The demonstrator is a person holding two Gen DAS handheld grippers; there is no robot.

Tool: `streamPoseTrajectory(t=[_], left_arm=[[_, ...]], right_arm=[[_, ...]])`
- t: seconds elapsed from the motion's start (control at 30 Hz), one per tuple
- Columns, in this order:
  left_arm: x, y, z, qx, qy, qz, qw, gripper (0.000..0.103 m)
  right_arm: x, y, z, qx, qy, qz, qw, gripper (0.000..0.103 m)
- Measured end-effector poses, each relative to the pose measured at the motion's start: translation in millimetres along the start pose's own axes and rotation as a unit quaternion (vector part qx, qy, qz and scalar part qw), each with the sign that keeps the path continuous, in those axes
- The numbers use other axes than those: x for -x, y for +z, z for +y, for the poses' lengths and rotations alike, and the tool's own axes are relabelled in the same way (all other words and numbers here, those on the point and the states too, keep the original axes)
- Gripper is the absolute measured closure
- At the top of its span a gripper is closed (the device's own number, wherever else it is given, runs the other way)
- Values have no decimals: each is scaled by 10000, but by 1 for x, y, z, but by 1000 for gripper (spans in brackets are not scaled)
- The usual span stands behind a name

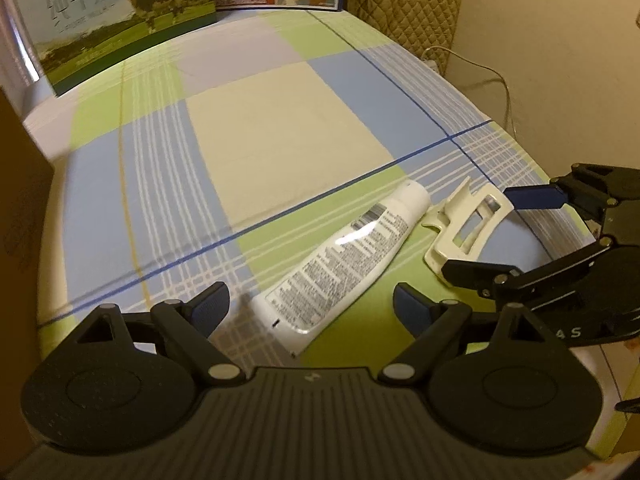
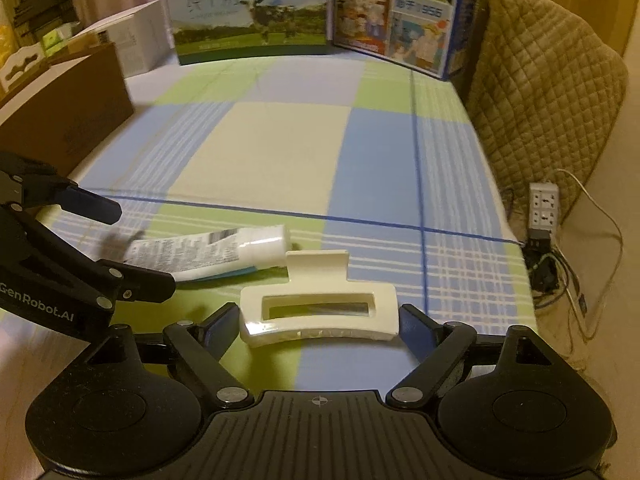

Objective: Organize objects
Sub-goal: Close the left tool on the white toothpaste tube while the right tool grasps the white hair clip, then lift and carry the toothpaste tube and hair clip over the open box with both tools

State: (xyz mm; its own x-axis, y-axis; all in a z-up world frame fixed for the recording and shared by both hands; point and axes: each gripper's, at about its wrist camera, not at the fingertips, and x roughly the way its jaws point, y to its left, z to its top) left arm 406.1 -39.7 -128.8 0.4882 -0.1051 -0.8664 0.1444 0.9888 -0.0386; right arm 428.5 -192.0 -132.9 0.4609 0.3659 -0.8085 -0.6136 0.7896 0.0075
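Observation:
A white tube (image 1: 340, 264) with black print lies on the checked cloth, its flat end between the fingers of my open left gripper (image 1: 312, 312). It also shows in the right wrist view (image 2: 208, 254). A cream hair claw clip (image 1: 464, 224) lies just right of the tube's cap. In the right wrist view the clip (image 2: 320, 312) lies flat between the fingers of my open right gripper (image 2: 316, 322), not clamped. The right gripper shows in the left wrist view (image 1: 500, 236), and the left gripper in the right wrist view (image 2: 132, 248).
A checked cloth (image 2: 280, 148) covers the table. Two milk cartons (image 2: 248, 12) (image 2: 396, 16) stand at the back. A brown cardboard box (image 2: 68, 120) and a white box (image 2: 136, 40) stand at the left. A quilted chair (image 2: 540, 80) and a power strip (image 2: 542, 208) with cables are at the right.

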Motion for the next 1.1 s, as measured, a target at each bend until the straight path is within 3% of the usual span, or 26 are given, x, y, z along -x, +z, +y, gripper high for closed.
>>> streamPoseTrajectory(t=[0.27,0.63,0.9,1.1], left_arm=[[-25,17,-12,-566,-251,-87,9980,20],[-38,20,-25,-931,-404,-177,9947,55],[-21,0,-4,-239,41,-84,9997,58],[4,-35,21,508,513,132,9973,58]], right_arm=[[4,1,-21,-393,-237,-21,9989,21],[7,1,-21,-519,-247,9,9983,21],[9,-3,2,-344,51,38,9994,21],[11,-8,39,60,408,49,9991,21]])
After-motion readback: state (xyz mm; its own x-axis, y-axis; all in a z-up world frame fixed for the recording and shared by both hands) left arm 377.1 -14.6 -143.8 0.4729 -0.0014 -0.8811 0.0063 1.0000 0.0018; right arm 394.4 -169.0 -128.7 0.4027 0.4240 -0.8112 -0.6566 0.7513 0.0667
